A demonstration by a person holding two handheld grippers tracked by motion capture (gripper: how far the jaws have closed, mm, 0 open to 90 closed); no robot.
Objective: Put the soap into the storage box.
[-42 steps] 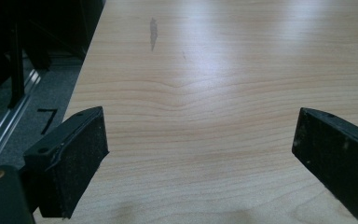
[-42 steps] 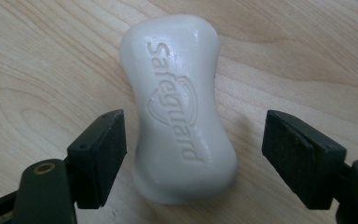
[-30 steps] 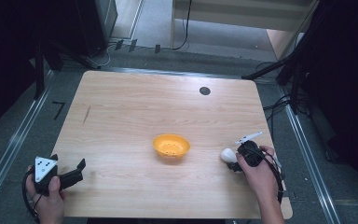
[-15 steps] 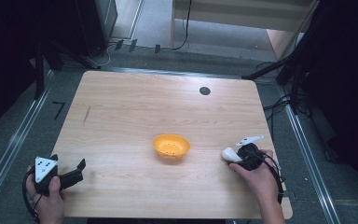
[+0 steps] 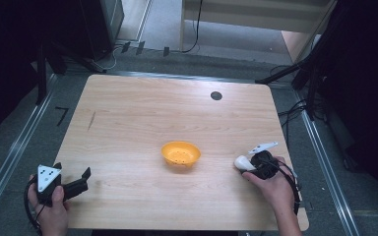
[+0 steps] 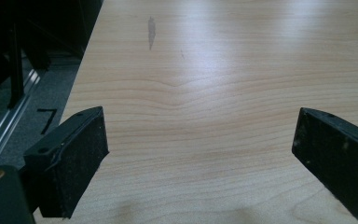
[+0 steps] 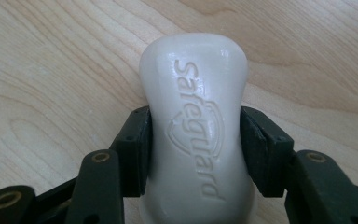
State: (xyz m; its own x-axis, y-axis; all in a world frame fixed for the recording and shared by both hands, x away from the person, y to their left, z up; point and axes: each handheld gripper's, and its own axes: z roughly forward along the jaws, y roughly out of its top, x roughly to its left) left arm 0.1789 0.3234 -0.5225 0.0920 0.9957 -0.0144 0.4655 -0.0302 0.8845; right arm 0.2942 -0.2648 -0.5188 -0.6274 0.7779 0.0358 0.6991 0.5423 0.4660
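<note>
Gripping a white soap bar (image 7: 196,135) near the bench's right edge, right gripper (image 5: 250,163) hides its lower end. Left gripper (image 6: 200,158) gapes wide, empty, over light wood bench (image 5: 142,118); orange bowl (image 5: 180,154) mid-bench; dark surrounding room.

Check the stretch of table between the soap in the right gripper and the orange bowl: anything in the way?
Nothing visible. The right gripper holds the soap, and bare table lies between it and the orange bowl.

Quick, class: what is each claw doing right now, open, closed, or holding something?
Left claw: open, jaws wide apart over bare wood, holding nothing.
Right claw: closed on the white Safeguard soap bar, both jaws pressing its sides.
</note>
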